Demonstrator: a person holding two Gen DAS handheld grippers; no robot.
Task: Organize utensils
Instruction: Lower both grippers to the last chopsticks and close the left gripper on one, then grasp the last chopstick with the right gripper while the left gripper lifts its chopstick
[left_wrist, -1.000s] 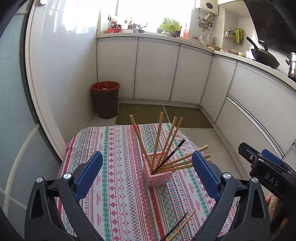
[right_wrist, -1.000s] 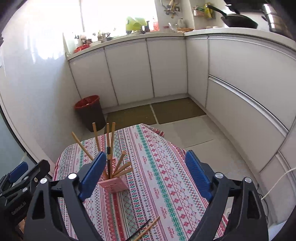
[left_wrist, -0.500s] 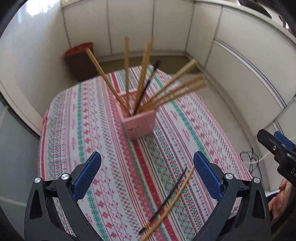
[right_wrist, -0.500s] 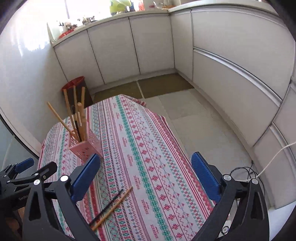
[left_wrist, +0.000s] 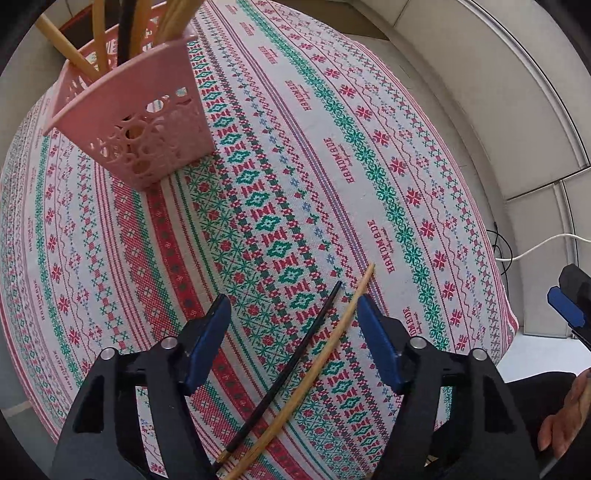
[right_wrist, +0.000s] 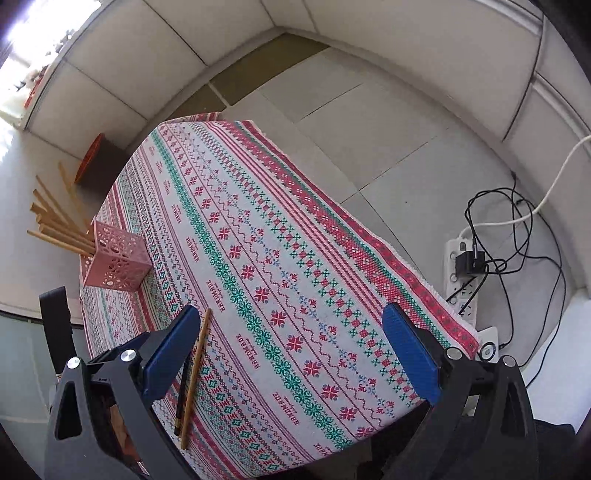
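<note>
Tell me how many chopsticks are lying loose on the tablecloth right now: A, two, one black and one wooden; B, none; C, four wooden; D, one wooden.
A: a black chopstick and a wooden chopstick lie side by side on the tablecloth between the fingers of the open left claw, while the rest stand in the pink holder.

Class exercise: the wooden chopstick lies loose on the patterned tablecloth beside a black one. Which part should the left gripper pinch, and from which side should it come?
Probably mid-shaft, from above. The wooden chopstick lies flat on the tablecloth, so only its top and sides are free. The left gripper is open over it; its fingers should straddle the shaft crosswise. The black chopstick lies close alongside, wider apart near the far tips, so gripping there helps take one alone.
</note>
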